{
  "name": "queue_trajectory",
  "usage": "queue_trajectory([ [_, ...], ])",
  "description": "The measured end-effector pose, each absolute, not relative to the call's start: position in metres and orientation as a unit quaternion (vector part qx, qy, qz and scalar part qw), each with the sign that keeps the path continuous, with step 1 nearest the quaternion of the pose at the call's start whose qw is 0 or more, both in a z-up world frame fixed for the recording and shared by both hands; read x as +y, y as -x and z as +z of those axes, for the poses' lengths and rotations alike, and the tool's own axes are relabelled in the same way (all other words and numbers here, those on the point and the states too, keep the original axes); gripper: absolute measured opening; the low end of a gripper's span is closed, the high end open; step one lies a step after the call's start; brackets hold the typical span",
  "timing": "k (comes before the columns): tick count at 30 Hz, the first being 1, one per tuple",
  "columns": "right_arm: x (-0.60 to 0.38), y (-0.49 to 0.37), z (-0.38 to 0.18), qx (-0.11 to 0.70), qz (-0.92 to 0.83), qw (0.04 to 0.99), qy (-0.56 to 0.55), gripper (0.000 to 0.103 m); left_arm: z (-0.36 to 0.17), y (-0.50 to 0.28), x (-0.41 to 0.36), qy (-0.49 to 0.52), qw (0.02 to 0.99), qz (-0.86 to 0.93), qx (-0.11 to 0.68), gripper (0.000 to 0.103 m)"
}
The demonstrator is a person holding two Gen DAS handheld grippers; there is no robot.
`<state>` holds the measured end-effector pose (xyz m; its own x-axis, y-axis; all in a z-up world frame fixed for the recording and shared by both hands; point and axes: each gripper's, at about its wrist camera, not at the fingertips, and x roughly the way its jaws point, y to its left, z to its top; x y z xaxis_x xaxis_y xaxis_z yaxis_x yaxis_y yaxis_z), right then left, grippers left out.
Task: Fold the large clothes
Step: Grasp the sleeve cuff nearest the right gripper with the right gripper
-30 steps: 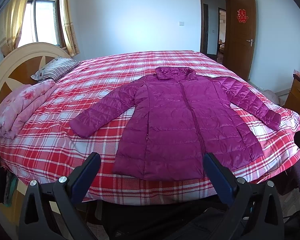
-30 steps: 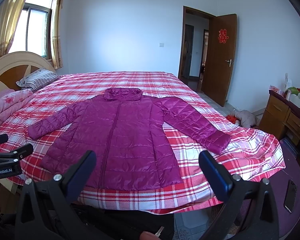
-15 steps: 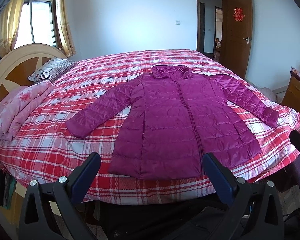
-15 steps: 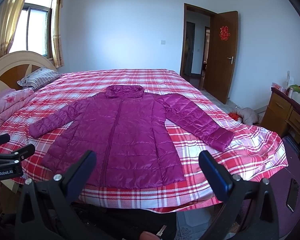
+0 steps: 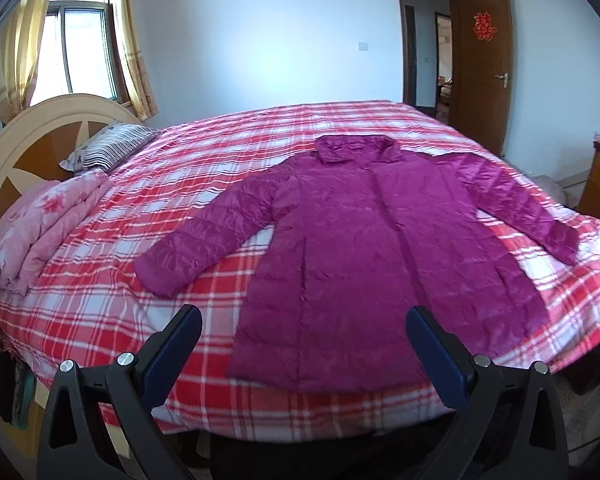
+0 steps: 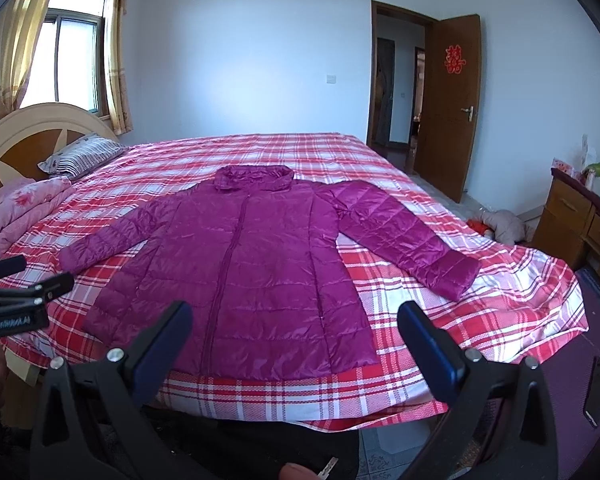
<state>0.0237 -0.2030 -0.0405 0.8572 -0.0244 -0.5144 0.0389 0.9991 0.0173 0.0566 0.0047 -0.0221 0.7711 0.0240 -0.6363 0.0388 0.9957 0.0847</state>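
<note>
A long magenta quilted jacket [image 5: 360, 240] [image 6: 244, 268] lies flat and face up on the red plaid bed [image 5: 100, 300] [image 6: 480, 320], collar toward the far side, hem near the front edge, both sleeves spread out. My left gripper [image 5: 304, 330] hangs open above the bed's front edge, over the hem's left half, holding nothing. In the right wrist view my right gripper [image 6: 296, 320] is open too, just short of the hem's right part. The left gripper's body [image 6: 16, 300] shows at that view's left edge.
A striped pillow [image 5: 108, 152] and a folded pink floral quilt [image 5: 40, 224] lie by the round headboard [image 5: 32, 128] at left. A wooden dresser [image 6: 580, 220] stands at right, an open brown door [image 6: 448, 104] behind it. A phone [image 6: 594, 396] rests on a purple surface at lower right.
Both views have shifted toward the bed, so the jacket looks a little larger and nearer. Both grippers stay open and the jacket has not moved.
</note>
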Motion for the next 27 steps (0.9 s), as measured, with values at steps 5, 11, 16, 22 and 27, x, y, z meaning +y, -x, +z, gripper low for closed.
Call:
queue_trajectory([
  [5, -0.225, -0.051, -0.052, 0.264, -0.039, 0.964, -0.012, 0.103, -0.036, -0.096, 0.002, -0.061, 0.937, 0.003, 0.344, 0.102],
  [11, -0.268, -0.089, -0.078, 0.289, -0.070, 0.953, -0.051, 0.103, -0.058, -0.135, -0.008, -0.082, 0.931, 0.007, 0.355, 0.102],
  [16, -0.303, -0.118, -0.097, 0.307, -0.104, 0.944, -0.061, 0.103, -0.076, -0.165, -0.017, -0.095, 0.927, 0.003, 0.362, 0.102],
  [22, -0.355, -0.152, -0.118, 0.325, -0.154, 0.930, -0.081, 0.103, -0.099, -0.204, -0.029, -0.108, 0.921, 0.000, 0.374, 0.102],
  [27, -0.407, -0.180, -0.137, 0.347, -0.196, 0.910, -0.116, 0.101, -0.117, -0.231, -0.038, -0.123, 0.918, 0.006, 0.378, 0.102],
])
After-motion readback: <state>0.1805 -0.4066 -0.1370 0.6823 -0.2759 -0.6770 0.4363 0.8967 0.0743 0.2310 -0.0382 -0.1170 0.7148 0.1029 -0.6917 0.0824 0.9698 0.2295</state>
